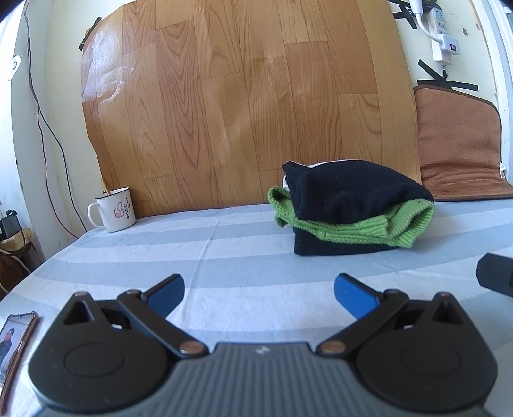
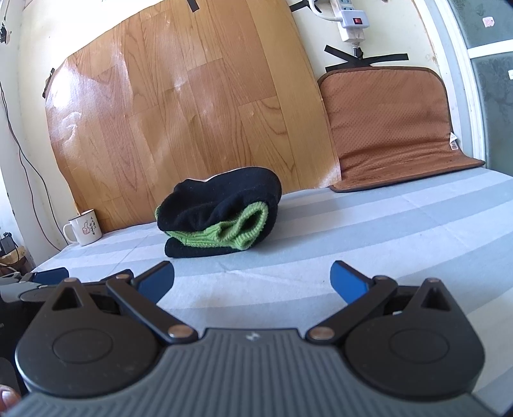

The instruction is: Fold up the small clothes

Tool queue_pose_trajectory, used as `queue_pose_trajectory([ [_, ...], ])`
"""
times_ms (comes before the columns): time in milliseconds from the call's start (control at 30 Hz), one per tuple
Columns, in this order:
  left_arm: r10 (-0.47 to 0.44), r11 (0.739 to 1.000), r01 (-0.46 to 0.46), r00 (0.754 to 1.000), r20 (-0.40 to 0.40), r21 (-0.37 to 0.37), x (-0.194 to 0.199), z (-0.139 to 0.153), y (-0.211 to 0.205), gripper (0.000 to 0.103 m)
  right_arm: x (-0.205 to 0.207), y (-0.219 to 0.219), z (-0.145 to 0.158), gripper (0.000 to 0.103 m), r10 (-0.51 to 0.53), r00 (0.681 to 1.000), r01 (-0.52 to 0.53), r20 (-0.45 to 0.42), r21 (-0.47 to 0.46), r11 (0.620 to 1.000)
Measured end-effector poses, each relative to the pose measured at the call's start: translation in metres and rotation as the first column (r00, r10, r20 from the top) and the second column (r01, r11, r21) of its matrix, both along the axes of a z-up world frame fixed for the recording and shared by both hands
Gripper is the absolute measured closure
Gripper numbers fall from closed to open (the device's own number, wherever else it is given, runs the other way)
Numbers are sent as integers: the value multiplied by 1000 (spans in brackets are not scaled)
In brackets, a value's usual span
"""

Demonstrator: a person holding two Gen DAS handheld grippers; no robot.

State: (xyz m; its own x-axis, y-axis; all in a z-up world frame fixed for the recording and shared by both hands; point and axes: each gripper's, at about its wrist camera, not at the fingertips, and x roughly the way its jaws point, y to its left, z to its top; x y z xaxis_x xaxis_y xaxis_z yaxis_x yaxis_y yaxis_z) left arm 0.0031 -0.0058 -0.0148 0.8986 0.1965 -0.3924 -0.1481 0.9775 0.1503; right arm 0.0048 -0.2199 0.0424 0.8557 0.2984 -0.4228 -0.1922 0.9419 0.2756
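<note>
A folded black garment with green knit cuffs (image 1: 349, 208) (image 2: 221, 213) lies in a thick bundle on the blue-and-white striped cloth (image 1: 224, 256) (image 2: 352, 231). My left gripper (image 1: 259, 293) stands open, well short of the bundle and to its left, with nothing between its blue pads. My right gripper (image 2: 253, 279) is open too, near the front of the cloth, and the bundle sits beyond it to the left. The left gripper's body shows at the left edge of the right wrist view.
A white enamel mug (image 1: 113, 210) (image 2: 84, 227) stands at the far left by the wood-grain board (image 1: 243, 106). A brown cushion (image 2: 394, 128) leans on the wall at the right. A phone (image 1: 16, 343) lies at the near left. A power strip (image 2: 349, 19) hangs above.
</note>
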Motion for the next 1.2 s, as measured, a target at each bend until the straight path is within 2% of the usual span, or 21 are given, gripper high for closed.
queue_pose_trajectory([
  [1067, 7, 1000, -7, 1000, -2, -3, 1, 0, 0, 0, 1, 1, -2, 0, 3, 1000, -3, -3, 6, 1000],
  [1200, 4, 1000, -4, 1000, 10, -24, -1, 0, 2, 0, 0, 2, -2, 0, 9, 1000, -9, -1, 5, 1000],
])
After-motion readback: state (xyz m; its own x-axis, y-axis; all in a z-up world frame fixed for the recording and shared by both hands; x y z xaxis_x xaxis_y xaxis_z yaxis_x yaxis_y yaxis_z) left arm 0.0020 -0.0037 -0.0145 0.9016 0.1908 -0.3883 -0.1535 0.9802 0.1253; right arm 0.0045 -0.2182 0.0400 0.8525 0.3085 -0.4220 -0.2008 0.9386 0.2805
